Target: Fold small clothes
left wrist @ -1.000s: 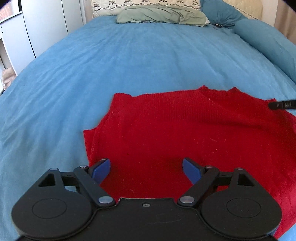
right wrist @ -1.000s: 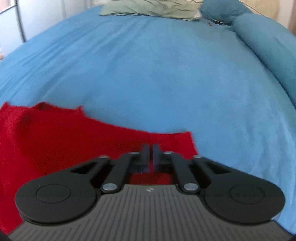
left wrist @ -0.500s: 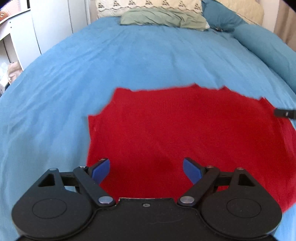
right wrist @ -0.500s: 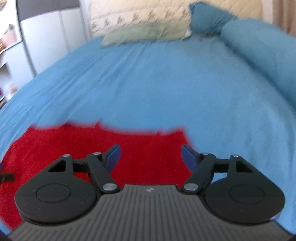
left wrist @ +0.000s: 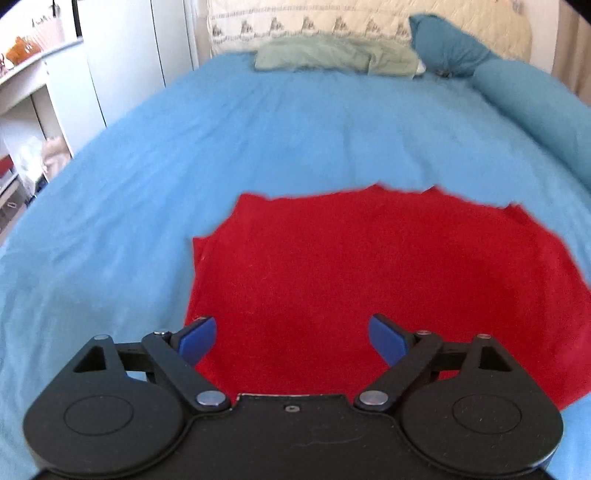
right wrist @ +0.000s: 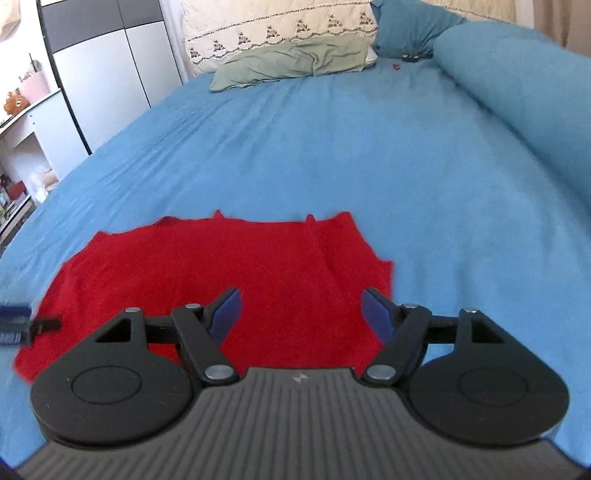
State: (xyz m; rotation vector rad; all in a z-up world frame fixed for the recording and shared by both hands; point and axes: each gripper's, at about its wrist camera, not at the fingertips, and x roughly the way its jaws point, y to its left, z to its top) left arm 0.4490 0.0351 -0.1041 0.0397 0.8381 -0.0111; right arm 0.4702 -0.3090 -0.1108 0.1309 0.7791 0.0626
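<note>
**Both grippers hovering spread over the red knit, next fold waiting**

The red knitted garment (left wrist: 388,280) is lying flat on the light blue bedspread (left wrist: 258,140), near the foot of the bed, with its far edge jagged and its left edge showing a doubled layer. The left gripper (left wrist: 291,334) is hanging over the garment's near left part with its blue-padded fingers (left wrist: 197,334) wide apart and holding nothing. The right gripper (right wrist: 301,312) is hanging over the near right part, likewise spread and empty; a seam or crease is running up the cloth just ahead of it.

Judging from this, the step in hand is picking new grip points for the next fold. To do it well, each gripper should be coming down onto a near corner or side edge rather than mid-cloth, pinching every layer together, then lifting evenly so the knit is not stretching or skewing. The soft bedspread is giving under pressure, so pinching bedspread along with the garment is a risk.

Around it, a pale green pillow (right wrist: 295,62), a teal cushion (right wrist: 410,27) and a long blue bolster (right wrist: 517,96) are lying well apart at the head and right side. White cupboards (left wrist: 125,62) are standing to the left. Nothing is lying in the way.
</note>
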